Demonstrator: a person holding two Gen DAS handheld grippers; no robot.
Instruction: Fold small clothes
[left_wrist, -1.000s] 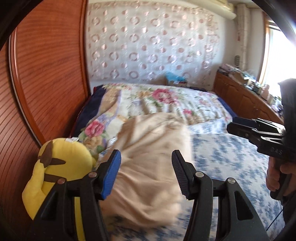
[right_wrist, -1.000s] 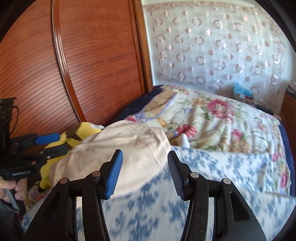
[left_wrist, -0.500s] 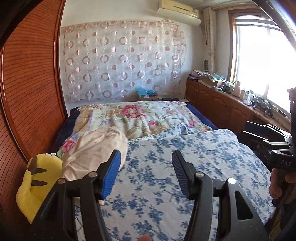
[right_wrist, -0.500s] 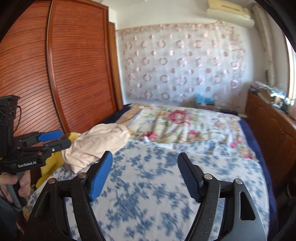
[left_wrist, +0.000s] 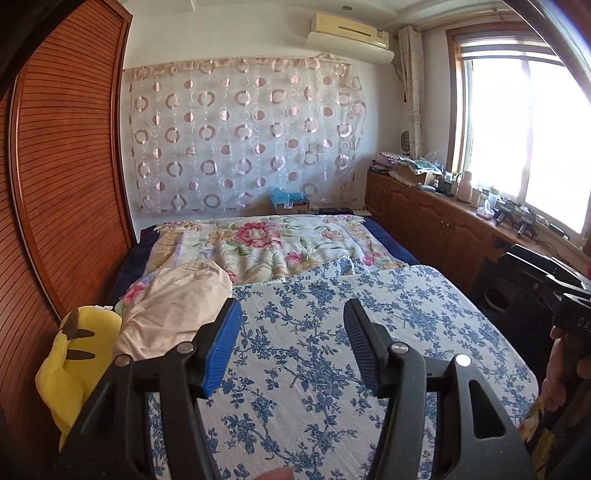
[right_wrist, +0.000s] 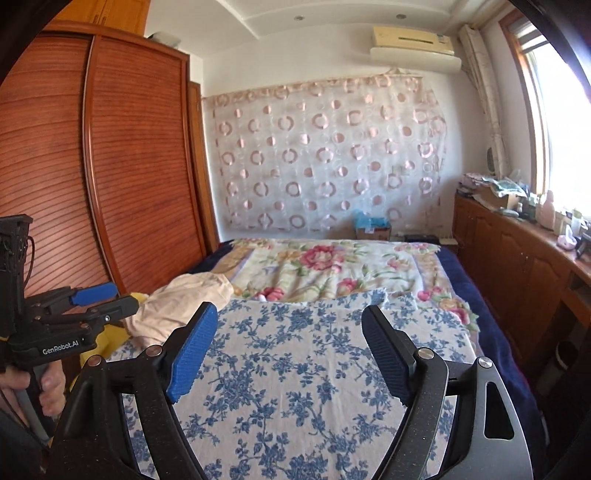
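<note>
A folded cream garment (left_wrist: 173, 306) lies at the left side of the bed, on the edge of the blue-flowered cover (left_wrist: 332, 369), next to a yellow plush toy (left_wrist: 77, 354). It also shows in the right wrist view (right_wrist: 181, 302). My left gripper (left_wrist: 291, 339) is open and empty, held back above the cover, to the right of the garment. My right gripper (right_wrist: 288, 343) is open and empty above the middle of the cover. The left gripper also shows at the left of the right wrist view (right_wrist: 96, 299).
A floral quilt (left_wrist: 273, 243) covers the far half of the bed. A wooden wardrobe (right_wrist: 92, 177) stands along the left. Wooden cabinets (left_wrist: 436, 221) with clutter run under the window on the right. A patterned curtain (left_wrist: 240, 140) hangs on the far wall.
Both grippers have pulled back and up from the cream garment, which now lies free at the left. The view has widened from the garment to the whole bed.
</note>
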